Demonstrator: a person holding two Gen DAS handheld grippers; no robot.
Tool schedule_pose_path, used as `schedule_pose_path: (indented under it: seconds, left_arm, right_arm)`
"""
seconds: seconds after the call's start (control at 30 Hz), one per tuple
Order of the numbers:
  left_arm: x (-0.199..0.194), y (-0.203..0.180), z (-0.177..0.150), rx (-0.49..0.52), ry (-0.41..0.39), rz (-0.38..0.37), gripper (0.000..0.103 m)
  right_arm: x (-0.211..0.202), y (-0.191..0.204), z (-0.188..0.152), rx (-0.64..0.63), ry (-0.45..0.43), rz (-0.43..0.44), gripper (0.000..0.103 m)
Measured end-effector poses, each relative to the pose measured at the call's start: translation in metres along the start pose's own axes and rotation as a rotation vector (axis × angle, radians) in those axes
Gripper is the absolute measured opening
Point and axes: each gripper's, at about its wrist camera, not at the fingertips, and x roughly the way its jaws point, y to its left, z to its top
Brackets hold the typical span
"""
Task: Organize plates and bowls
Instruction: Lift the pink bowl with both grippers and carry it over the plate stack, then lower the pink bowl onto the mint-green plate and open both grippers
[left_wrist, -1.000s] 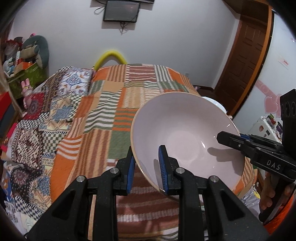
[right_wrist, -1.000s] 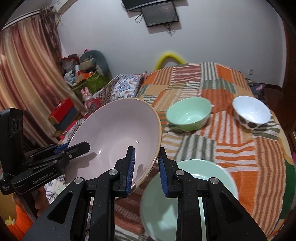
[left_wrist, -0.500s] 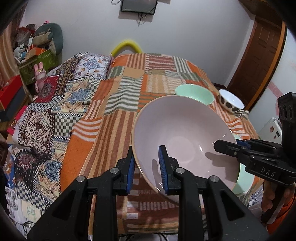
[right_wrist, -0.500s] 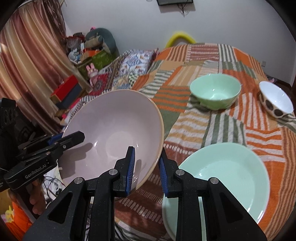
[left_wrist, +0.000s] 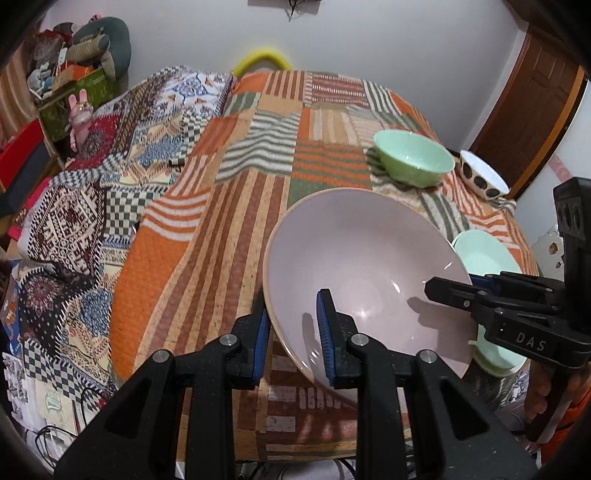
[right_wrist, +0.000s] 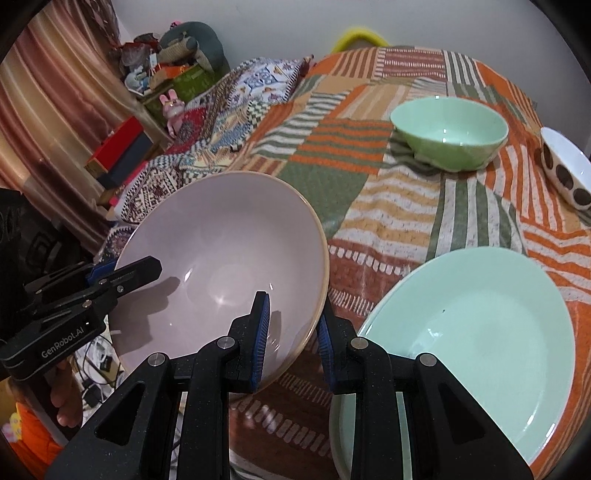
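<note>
A large pink bowl (left_wrist: 365, 269) with a tan rim is held in the air above the front of the bed. My left gripper (left_wrist: 293, 330) is shut on its near rim, and my right gripper (right_wrist: 291, 328) is shut on the opposite rim of the same pink bowl (right_wrist: 221, 266). Each gripper shows in the other's view: the right gripper (left_wrist: 448, 290) and the left gripper (right_wrist: 127, 271). A mint green plate (right_wrist: 476, 332) lies on the quilt beside the bowl. A green bowl (right_wrist: 448, 134) and a white bowl with dark spots (right_wrist: 567, 171) stand farther back.
The bed is covered by a striped patchwork quilt (left_wrist: 240, 192). A patterned blanket (left_wrist: 85, 199) hangs off its left side. Boxes and toys (right_wrist: 162, 85) stand by a curtain on the left. A wooden door (left_wrist: 532, 118) is at the back right.
Both grippers have carried the pink bowl down and toward the bed's front edge. The green plate, green bowl and spotted bowl now show more fully past it.
</note>
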Motion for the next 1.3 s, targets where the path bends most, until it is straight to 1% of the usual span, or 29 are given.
schedule_pose_path:
  seconds: [0.27, 0.5, 0.67, 0.77, 0.9, 0.97, 1.17, 1.3]
  left_arm:
    - [0.020, 0.003, -0.008, -0.007, 0.060, 0.000, 0.024]
    - [0.023, 0.002, -0.010, -0.005, 0.066, -0.002, 0.024]
    - [0.025, 0.004, -0.011, -0.009, 0.080, 0.000, 0.024]
    - [0.023, 0.005, -0.010, -0.015, 0.081, 0.001, 0.024]
    - [0.015, 0.003, -0.006, -0.010, 0.063, 0.019, 0.024]
    - [0.006, 0.003, -0.002, -0.007, 0.040, 0.026, 0.024]
    - [-0.025, -0.012, 0.014, 0.032, -0.049, 0.037, 0.027]
    - [-0.047, -0.028, 0.028, 0.068, -0.117, 0.039, 0.027]
  right_arm:
    - [0.011, -0.004, -0.003, 0.009, 0.036, -0.012, 0.023]
    - [0.013, -0.006, -0.002, -0.003, 0.042, -0.013, 0.023]
    - [0.015, -0.008, -0.001, 0.004, 0.052, 0.013, 0.025]
    - [0.013, -0.008, -0.001, 0.001, 0.049, 0.011, 0.025]
    - [0.005, -0.011, -0.001, -0.001, 0.036, 0.018, 0.025]
    - [-0.001, -0.014, 0.000, 0.003, 0.022, 0.026, 0.025]
    - [-0.033, -0.019, 0.004, 0.000, -0.064, 0.036, 0.027]
    - [-0.058, -0.029, 0.010, 0.012, -0.133, 0.036, 0.031]
